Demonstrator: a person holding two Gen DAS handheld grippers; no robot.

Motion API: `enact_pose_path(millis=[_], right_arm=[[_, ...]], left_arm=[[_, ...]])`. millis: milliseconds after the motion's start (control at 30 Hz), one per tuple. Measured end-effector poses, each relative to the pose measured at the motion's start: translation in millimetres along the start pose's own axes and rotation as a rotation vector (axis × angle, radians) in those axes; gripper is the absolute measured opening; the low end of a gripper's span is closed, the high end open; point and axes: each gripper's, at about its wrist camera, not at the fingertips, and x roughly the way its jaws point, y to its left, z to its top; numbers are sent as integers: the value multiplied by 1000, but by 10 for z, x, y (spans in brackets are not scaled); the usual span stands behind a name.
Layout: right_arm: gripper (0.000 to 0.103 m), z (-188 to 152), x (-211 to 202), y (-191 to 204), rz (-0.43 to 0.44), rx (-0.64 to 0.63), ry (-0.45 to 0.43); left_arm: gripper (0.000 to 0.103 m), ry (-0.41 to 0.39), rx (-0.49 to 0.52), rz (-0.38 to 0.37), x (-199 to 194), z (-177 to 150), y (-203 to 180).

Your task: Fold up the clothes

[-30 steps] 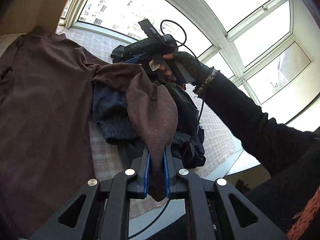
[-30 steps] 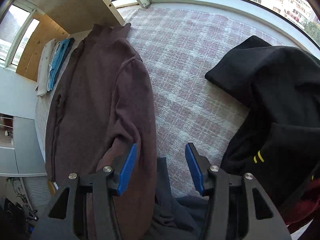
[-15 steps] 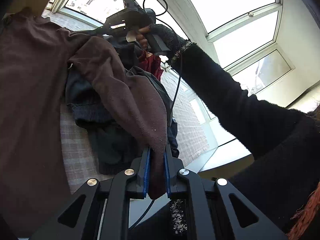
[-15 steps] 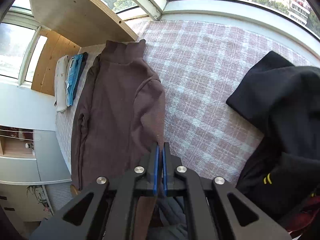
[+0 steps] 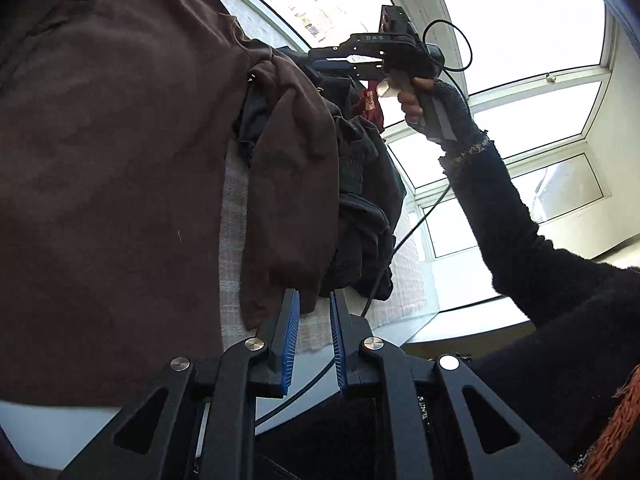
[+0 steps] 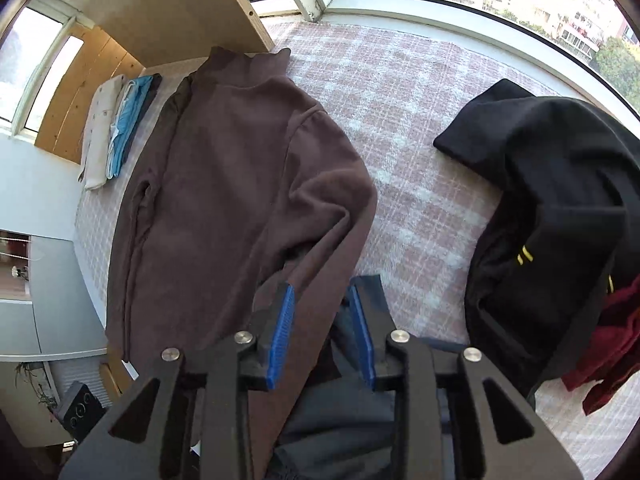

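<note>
Lying flat toward the left edge of the checked blanket point(image 6: 420, 128), the brown sweater point(image 6: 224, 184) has its right sleeve point(image 5: 296, 200) trailing between both grippers, left gripper point(image 5: 314, 336) and right gripper point(image 6: 322, 332) spread, seemingly to reposition for folding it inward.

A brown high-necked sweater point(image 6: 224, 184) lies spread flat on the pink checked cover point(image 6: 416, 128), collar toward the window, front or back up I cannot tell. One sleeve point(image 6: 320, 264) runs down its side away from the collar and drapes over a dark grey-blue garment point(image 6: 340, 412). A black garment point(image 6: 560, 208) lies heaped beside the sweater, apart from it.
</note>
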Motion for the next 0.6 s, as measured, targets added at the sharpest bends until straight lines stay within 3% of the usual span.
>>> enact_pose_path(millis=[100,233,333,400,500,600], right_arm=[[29,-616,-199,112,109,14,-52],[29,-1530,-213,178,232,92,-74],[33,-2187,-64,282,234,146,-70],[41,-2577,64,338,210,198,-85],[41,-2942,354,360,169,322,-98],[41,-3094,581,437,191,405,-152]], left_arm=[[21,24,84,54,-78,108,-50],[22,44,204,145,-253,501,-82],[31,88,321,212,-332,877,-137],[35,123,402,251,-361,1136,-189],[36,204,512,243,-228,1506,-275],[36,285,561,186,-23,1863,-357]])
